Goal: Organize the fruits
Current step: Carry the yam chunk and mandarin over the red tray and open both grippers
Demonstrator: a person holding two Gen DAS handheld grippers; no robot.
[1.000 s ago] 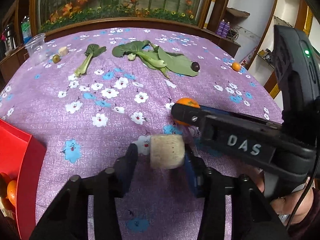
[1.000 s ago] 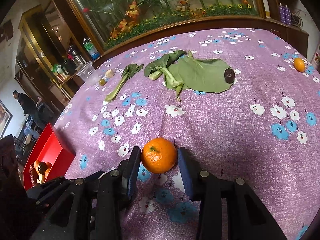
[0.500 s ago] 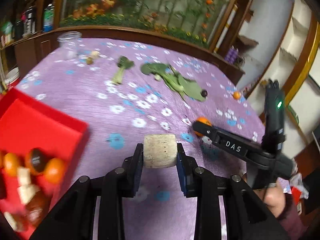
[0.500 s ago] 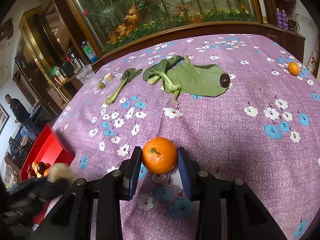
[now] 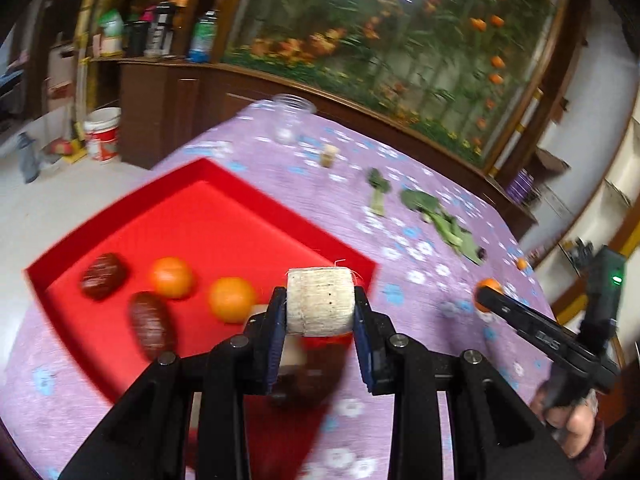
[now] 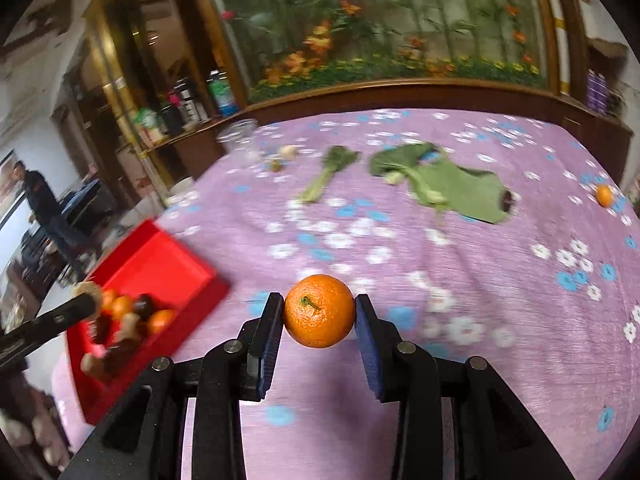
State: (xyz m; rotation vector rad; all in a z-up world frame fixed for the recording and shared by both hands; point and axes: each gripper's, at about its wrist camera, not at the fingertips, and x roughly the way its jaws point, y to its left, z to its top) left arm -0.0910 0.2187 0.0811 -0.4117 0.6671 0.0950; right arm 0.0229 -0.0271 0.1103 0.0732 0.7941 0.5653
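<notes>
My left gripper [image 5: 320, 304] is shut on a pale beige cylindrical chunk [image 5: 320, 300] and holds it above the near corner of the red tray [image 5: 208, 220]. The tray holds two oranges [image 5: 232, 298] and dark brown fruits [image 5: 104, 276]. My right gripper [image 6: 319, 312] is shut on an orange [image 6: 319, 310] and holds it above the purple flowered cloth [image 6: 480, 264], right of the red tray [image 6: 160, 264]. A small orange [image 6: 604, 195] and a dark fruit [image 6: 508, 200] lie far right.
Green leafy vegetables [image 6: 440, 176] lie across the back of the table with a clear plastic cup [image 6: 238, 134] and small pieces at back left. A wooden cabinet and a flower mural stand behind. A person [image 6: 44, 208] stands at far left.
My left gripper has lifted the beige chunk and swung left over the red tray. My right gripper has closed on the orange and raised it off the cloth, moving left.
</notes>
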